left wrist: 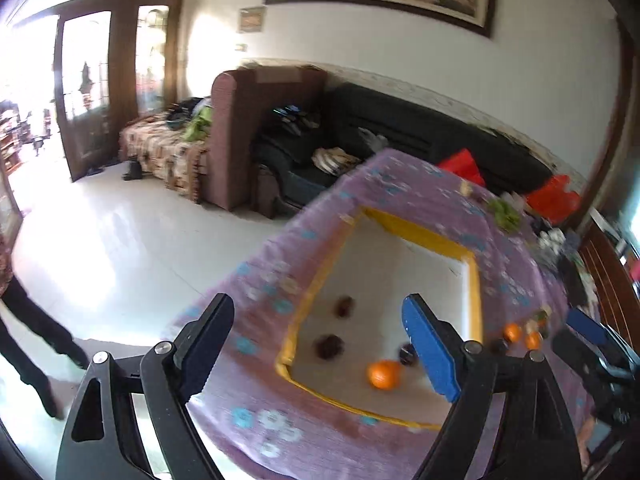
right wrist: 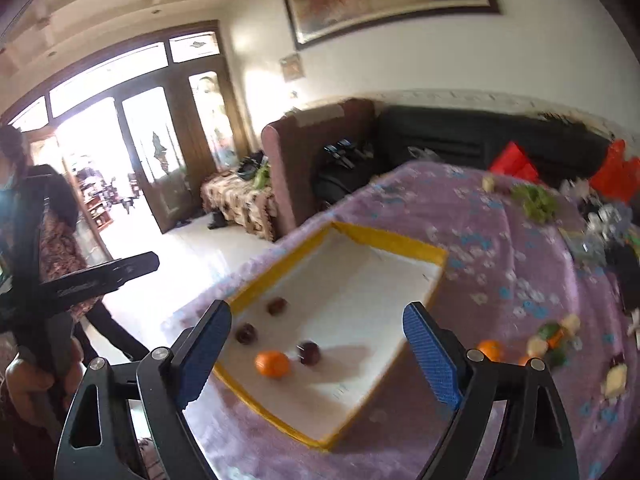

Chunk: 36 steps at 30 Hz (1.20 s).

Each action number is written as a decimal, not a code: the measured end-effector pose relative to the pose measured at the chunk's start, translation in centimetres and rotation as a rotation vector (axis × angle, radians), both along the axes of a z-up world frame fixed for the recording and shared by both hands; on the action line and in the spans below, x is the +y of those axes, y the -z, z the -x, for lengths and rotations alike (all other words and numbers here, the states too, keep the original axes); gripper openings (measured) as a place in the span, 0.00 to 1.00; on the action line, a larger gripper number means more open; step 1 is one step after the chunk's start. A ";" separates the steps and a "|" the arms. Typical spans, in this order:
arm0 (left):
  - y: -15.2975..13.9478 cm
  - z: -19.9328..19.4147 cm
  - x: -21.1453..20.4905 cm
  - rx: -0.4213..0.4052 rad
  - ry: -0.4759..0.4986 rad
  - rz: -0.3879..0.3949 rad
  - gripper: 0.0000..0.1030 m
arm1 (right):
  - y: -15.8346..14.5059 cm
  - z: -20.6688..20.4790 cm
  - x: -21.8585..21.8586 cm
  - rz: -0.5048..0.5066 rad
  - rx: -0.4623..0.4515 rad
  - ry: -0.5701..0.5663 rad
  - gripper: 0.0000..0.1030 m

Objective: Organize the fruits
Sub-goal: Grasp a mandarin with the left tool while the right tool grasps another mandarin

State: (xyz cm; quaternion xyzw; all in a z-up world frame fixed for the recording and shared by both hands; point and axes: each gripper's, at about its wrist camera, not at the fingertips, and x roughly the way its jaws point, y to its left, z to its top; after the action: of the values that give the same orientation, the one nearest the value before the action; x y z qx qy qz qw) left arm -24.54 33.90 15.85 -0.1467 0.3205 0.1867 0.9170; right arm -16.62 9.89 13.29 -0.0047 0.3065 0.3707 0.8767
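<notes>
Both wrist views look down, close, sharing yellow-rimmed tray (left wrist: 474,280) (right wrist: 400,246) on purple cloth (left wrist: 400,184) (right wrist: 480,208)

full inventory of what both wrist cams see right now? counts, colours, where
tray: 1, yellow rim, white floor, on the tablecloth
orange in tray: 1, orange, near end of the tray
dark fruits in tray: 3, dark red, near half of the tray
oranges outside tray: 2, orange, on the cloth right of the tray
mixed fruit pile: count unclear, green and pale, right of those oranges, blurred
green bunch: 1, green, far side of the table
tablecloth: 1, purple with flowers
sofa: 1, black, by the wall
left tool: open, empty, above the tray's near end
right tool: open, empty, above the tray
</notes>
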 end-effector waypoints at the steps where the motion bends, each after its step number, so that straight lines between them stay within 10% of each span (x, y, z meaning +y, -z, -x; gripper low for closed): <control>1: 0.6 -0.7 -1.1 0.013 0.036 0.008 0.83 | 0.4 -0.6 -1.4 0.000 0.020 0.027 0.86; 14: 5.9 -7.3 -10.3 0.085 0.322 0.092 0.83 | 4.1 -9.8 -25.5 -0.050 0.243 0.548 0.60; 32: 7.5 -17.5 -16.5 0.185 0.475 0.153 0.70 | 13.0 -14.5 -13.1 0.154 0.325 0.312 0.59; 36: 9.0 -20.4 -18.5 0.241 0.514 0.165 0.70 | 13.6 -14.6 -13.1 0.163 0.326 0.318 0.37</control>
State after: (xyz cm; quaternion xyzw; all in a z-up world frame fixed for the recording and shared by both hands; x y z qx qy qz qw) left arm -4.14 15.45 6.89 -0.1117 0.4680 -0.0623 0.8744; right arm -2.02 -3.22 -0.28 0.0325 0.4699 0.1980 0.8596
